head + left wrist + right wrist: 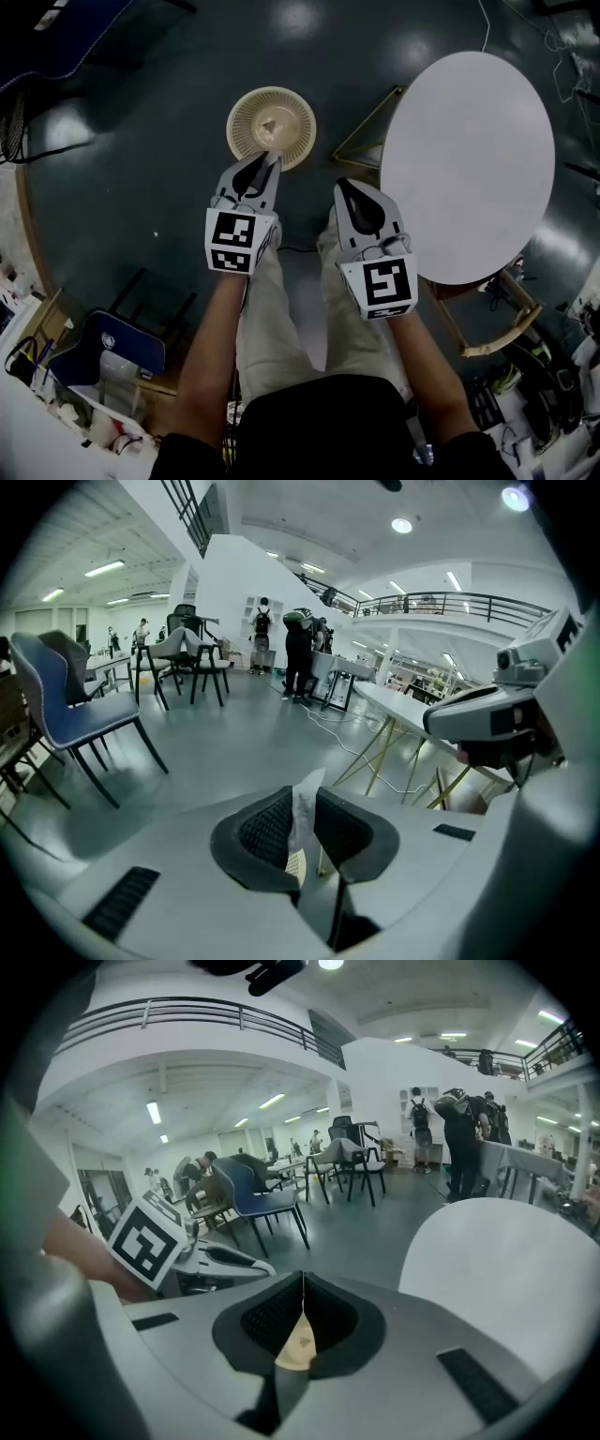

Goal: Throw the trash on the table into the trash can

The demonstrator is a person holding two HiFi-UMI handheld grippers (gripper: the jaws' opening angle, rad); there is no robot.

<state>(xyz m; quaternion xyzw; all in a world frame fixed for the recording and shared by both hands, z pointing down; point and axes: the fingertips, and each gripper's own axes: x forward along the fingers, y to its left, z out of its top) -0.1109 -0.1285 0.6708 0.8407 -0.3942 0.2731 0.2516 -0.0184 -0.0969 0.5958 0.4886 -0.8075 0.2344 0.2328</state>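
A round beige trash can (pixel 271 127) stands on the dark floor, seen from above, with a scrap lying inside it. My left gripper (pixel 269 161) reaches over the can's near rim. It is shut on a thin white scrap of trash (pixel 302 808) that sticks up between its pads. The can's beige lattice (pixel 293 862) shows through the gap below them. My right gripper (pixel 343 187) hangs beside it, shut with nothing between its fingers (pixel 281 1316). The white round table (pixel 469 159) lies to the right, its top bare.
The person's legs (pixel 281 309) stand below both grippers. A blue chair (pixel 122 347) and clutter sit at lower left. The table's gold legs (pixel 361 141) stand close to the can. Chairs, desks and people (pixel 300 653) fill the hall beyond.
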